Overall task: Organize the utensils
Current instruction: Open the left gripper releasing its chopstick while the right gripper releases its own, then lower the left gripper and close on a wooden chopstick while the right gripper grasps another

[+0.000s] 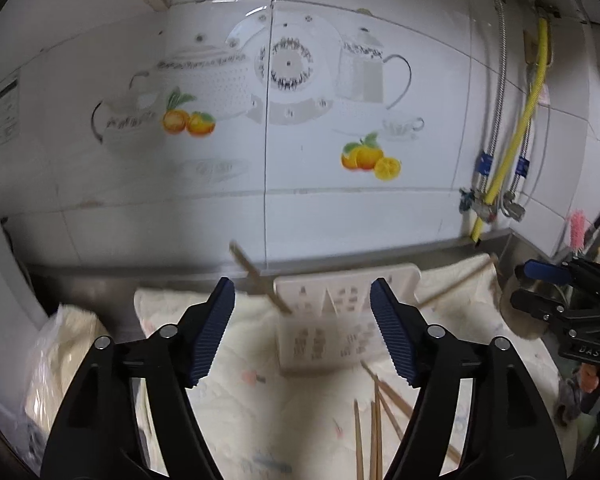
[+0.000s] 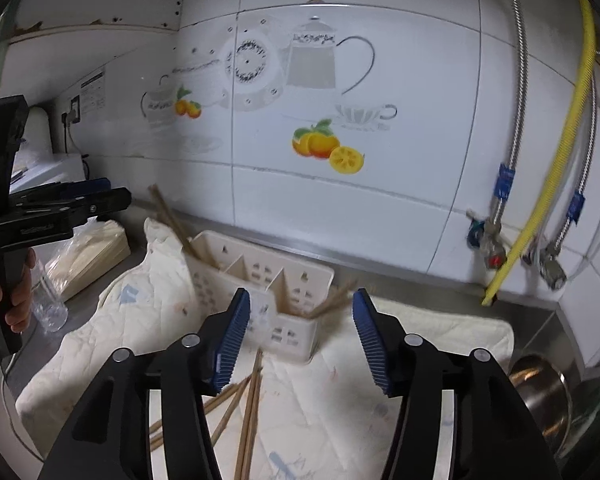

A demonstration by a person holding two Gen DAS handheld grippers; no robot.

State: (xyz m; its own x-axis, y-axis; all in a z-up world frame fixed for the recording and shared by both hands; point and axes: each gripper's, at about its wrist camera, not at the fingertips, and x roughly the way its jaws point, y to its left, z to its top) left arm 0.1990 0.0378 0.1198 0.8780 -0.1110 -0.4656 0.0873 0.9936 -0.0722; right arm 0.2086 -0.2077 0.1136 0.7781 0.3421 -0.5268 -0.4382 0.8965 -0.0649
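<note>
A cream plastic utensil holder (image 1: 332, 320) (image 2: 260, 292) with three compartments stands on a pale cloth (image 1: 260, 400) (image 2: 332, 400). Chopsticks lean out of its left end (image 1: 260, 280) (image 2: 172, 220) and its right end (image 1: 456, 280) (image 2: 332, 300). Several loose chopsticks (image 1: 376, 416) (image 2: 248, 412) lie on the cloth in front of the holder. My left gripper (image 1: 302, 332) is open and empty, raised in front of the holder; it also shows in the right wrist view (image 2: 64, 200). My right gripper (image 2: 300, 344) is open and empty above the loose chopsticks; it also shows in the left wrist view (image 1: 548, 284).
A tiled wall with fruit and teapot decals stands behind. A yellow hose (image 1: 520, 128) (image 2: 556, 160) and steel hoses hang at the right. A metal bowl (image 2: 540, 392) sits at the right. A plastic-wrapped pack (image 1: 56, 368) (image 2: 88, 252) and a clear bottle (image 2: 48, 304) lie left.
</note>
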